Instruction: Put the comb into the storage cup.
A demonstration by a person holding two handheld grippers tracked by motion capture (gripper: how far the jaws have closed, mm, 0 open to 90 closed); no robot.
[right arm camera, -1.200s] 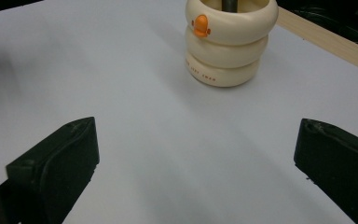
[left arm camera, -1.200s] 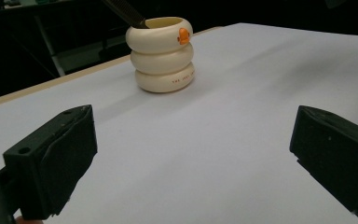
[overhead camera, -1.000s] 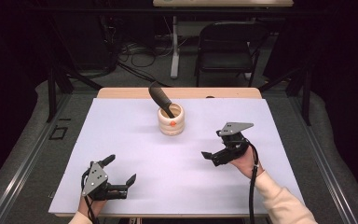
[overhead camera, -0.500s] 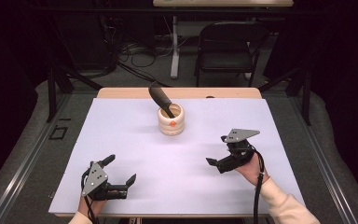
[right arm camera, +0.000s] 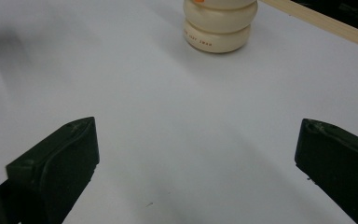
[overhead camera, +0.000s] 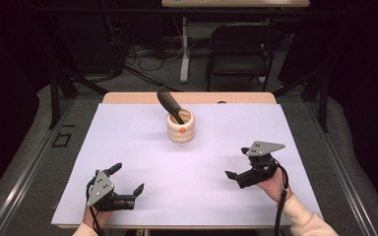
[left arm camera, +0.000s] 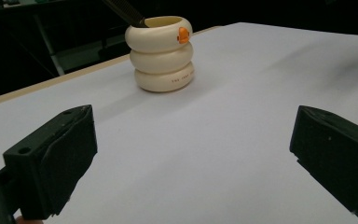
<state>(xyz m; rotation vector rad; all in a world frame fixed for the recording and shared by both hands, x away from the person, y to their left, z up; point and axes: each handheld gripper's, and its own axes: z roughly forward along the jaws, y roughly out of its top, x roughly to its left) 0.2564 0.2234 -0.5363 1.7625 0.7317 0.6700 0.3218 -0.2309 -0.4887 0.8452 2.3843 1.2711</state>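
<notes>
A cream ribbed holder [overhead camera: 180, 128] stands upright at the back middle of the white sheet [overhead camera: 128, 142], with a black tool [overhead camera: 170, 102] leaning out of it to the left. My left gripper [overhead camera: 128, 178] rests near the front left, open and empty. My right gripper [overhead camera: 236, 162] is at the front right, open and empty, held by a hand. In the left gripper view the holder [left arm camera: 161, 53] stands far beyond the open gripper [left arm camera: 191, 154], with the black tool [left arm camera: 126, 10] in its mouth. In the right gripper view the holder [right arm camera: 219, 25] is far ahead of the open gripper [right arm camera: 196, 163].
The white sheet covers most of a wooden table, whose bare strip [overhead camera: 128, 97] shows along the far edge. A black folding chair [overhead camera: 238, 44] and cables on the floor lie behind the table. Dark frame legs stand at both sides.
My right gripper has drawn back toward the near edge and a little to the right. The left gripper, the holder and the tool have stayed put.
</notes>
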